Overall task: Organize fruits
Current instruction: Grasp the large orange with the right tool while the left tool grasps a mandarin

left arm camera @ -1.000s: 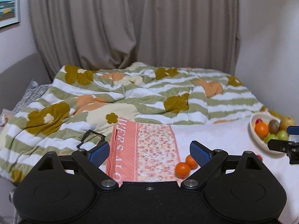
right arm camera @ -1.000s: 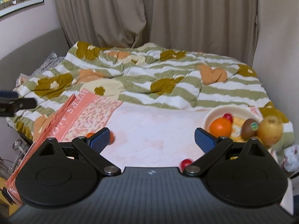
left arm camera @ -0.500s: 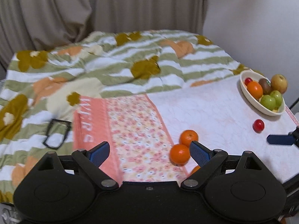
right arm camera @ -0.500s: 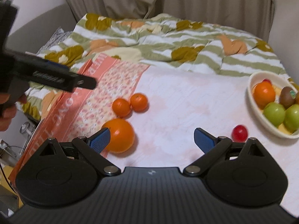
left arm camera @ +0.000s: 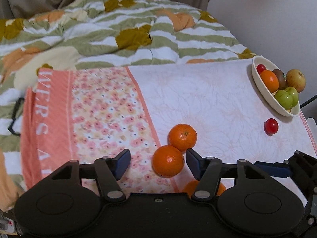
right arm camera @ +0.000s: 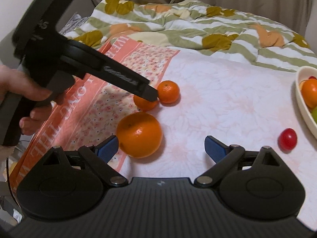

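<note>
**Left-wrist view: gripper lined up on the nearer mandarin**

Left-wrist view showed the left gripper (left arm camera: 158, 164) with its fingers spread wide and holding nothing, the nearer mandarin (left arm camera: 168, 160) sitting between the blue pads, closer to the right one. A second mandarin (left arm camera: 182, 134) touched it from behind, right at the edge of the floral cloth (left arm camera: 99, 115). The larger orange (right arm camera: 139, 134) lay nearer the table edge, mostly hidden under the left gripper's frame in that view.

From the right-wrist view, the right gripper (right arm camera: 161, 147) was likewise wide open and empty, with the orange just beside its left pad. A small red fruit (right arm camera: 287, 138), probably a cherry tomato, lay near the cream bowl (left arm camera: 265, 97), which held an orange, green apples, a kiwi and another red fruit; a yellowish apple or pear (left arm camera: 295, 80) appeared to rest at its far rim, though the angle made that uncertain.

The mandarins looked light, round and soft-skinned, apt to roll on the smooth tablecloth (left arm camera: 208, 99) and to bruise if squeezed hard. Taking the nearer one across its widest middle with a gentle close seemed best, minding that the touching neighbour could be nudged away.
</note>
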`<state>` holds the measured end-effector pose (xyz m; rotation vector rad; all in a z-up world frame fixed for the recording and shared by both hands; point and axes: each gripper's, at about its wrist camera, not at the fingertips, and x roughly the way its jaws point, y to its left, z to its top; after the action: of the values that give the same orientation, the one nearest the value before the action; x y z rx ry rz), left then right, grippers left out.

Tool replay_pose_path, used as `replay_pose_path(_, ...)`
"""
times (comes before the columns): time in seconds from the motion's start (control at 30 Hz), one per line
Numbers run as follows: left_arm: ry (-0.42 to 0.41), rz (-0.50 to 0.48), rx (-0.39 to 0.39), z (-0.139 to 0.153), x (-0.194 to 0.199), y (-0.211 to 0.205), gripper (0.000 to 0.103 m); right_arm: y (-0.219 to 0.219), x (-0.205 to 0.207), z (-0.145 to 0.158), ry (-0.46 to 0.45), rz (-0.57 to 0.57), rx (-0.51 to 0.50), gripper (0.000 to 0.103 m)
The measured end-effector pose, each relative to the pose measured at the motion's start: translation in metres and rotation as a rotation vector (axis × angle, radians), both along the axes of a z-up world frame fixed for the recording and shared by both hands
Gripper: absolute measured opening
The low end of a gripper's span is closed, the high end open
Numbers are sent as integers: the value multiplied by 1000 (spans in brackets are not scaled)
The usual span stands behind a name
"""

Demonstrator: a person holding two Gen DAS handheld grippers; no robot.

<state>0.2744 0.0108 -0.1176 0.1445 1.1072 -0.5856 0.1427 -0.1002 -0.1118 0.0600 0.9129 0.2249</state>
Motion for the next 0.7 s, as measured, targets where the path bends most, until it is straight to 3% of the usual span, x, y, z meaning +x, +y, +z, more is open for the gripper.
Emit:
replay_pose_path(0.23,80,-26,-40,-8,6,-4,41,6,12,-5,12,36,6,103)
replay_pose_path(0.43,80,-25,-31,-7,8,-3,41,12,18,-10,28,69,12,103)
replay_pose_path(0.7,53,-4,2,-5,7,13,41,18,25,-16,42,99,13,93)
